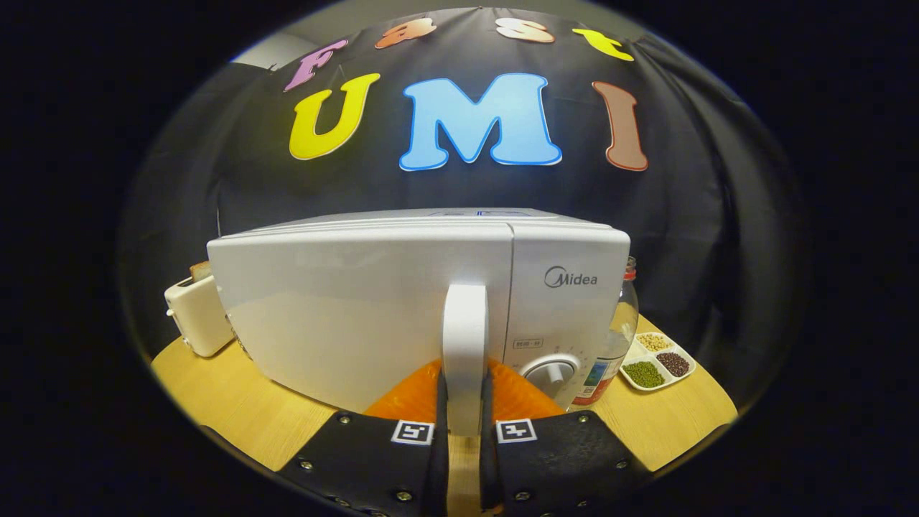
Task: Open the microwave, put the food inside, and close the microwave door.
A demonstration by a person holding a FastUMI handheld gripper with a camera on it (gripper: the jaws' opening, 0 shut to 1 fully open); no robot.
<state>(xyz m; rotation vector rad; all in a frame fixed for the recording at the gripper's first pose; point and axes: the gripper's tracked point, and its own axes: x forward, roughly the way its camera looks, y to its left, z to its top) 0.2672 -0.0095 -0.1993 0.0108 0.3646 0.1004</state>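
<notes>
A pale wooden counter (pixel 244 416) is seen across the lower part of the frame, and a white box-shaped microwave (pixel 359 316) is set on it at the centre, its door shut. A cream toaster (pixel 195 316) is stood at the microwave's left, and a clear glass jar with a red lid (pixel 623 316) is stood at its right, with a white divided tray of beans (pixel 659 361) beyond that at the lower right. Something orange and ribbed (pixel 409 398) is seen just below the door. The white vertical door handle (pixel 465 345) runs upright at the lower centre. The gripper (pixel 464 424) is at the bottom centre, and its jaws are clamped on the handle's lower end, one on each side. The door has probably to be pulled outward next.
</notes>
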